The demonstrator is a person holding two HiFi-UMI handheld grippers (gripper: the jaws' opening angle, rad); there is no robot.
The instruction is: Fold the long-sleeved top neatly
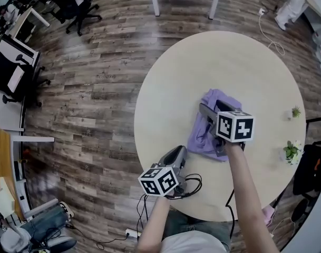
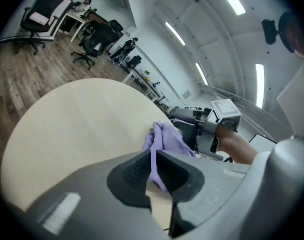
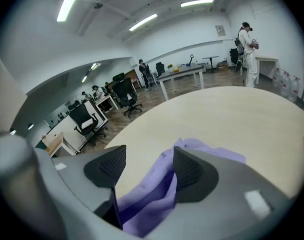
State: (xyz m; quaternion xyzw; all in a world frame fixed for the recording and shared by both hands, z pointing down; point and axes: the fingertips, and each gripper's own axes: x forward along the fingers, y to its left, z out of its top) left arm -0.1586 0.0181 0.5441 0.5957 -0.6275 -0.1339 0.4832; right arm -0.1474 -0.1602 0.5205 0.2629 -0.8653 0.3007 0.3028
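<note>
Right tool gapes wide over the crumpled purple long-sleeved top on the round bench, the left tool pinches its near edge, and small potted plants stand well aside.

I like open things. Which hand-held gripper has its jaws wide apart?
The right hand-held gripper, above the crumpled purple long-sleeved top. On the left hand-held gripper they sit nearly together around a purple strip.

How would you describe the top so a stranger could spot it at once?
Start at the round pale table on the wooden floor. Beneath the right gripper lies the top: a crumpled lilac heap, the only cloth there, unlike the two small plants.
</note>
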